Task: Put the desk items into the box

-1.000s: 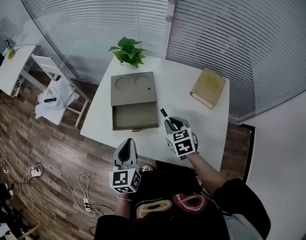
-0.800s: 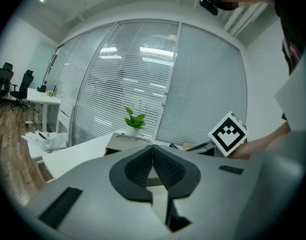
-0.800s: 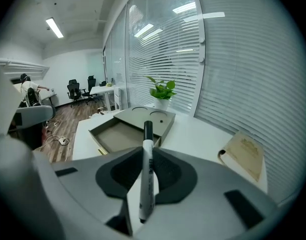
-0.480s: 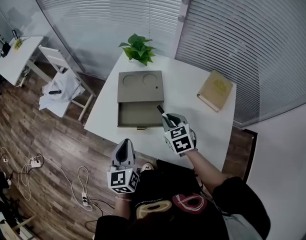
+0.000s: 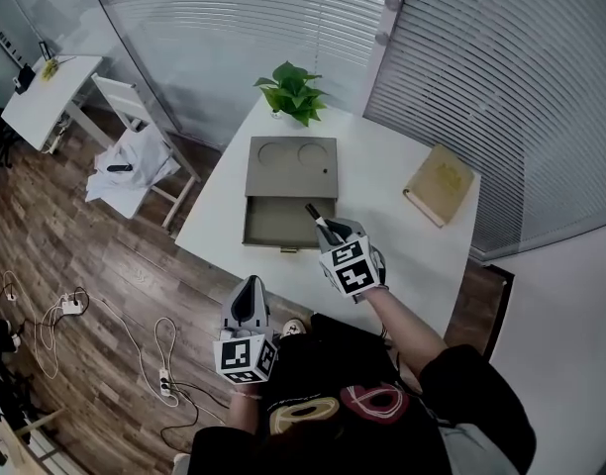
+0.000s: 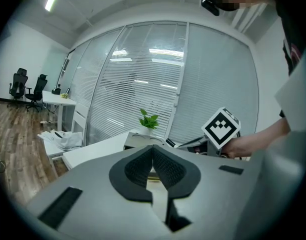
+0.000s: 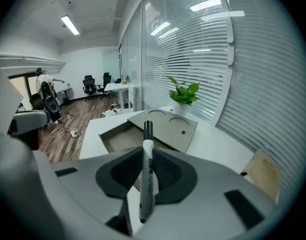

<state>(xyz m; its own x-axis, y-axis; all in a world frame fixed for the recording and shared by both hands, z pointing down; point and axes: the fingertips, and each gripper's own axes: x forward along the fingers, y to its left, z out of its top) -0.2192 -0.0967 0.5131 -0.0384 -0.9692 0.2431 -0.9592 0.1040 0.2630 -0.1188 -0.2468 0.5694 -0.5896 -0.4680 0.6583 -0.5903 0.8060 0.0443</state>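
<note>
Chair (image 5: 135, 151): far left, beside the table (image 5: 219, 216), white, with a soft white cloth (image 5: 125, 171) thrown over it; not part of the task.
Left gripper (image 5: 250, 283): low, before the table's near edge; jaws together, nothing between the ribbed black pads (image 6: 138, 166).
Box (image 5: 291, 171): flat grey-brown rectangle on the white table, matt like cardboard; the top has two round recesses (image 5: 273, 152). Its drawer (image 5: 281, 224) stands pulled out toward the person, with no item visible inside.
Marker (image 5: 315, 216): clamped in the right gripper (image 5: 331, 232), lying along the jaws with black cap (image 7: 148, 129) forward, at the drawer's right edge.
Handling of marker: probably light and stiff. The smooth round plastic barrel (image 7: 147, 179) can slip or swing, so a hold on mid-barrel, as now, seems best.
Book (image 5: 442, 181): far right on the table, tan cover, flat and rigid, well apart from the box; likely heavier, better taken by an edge.
</note>
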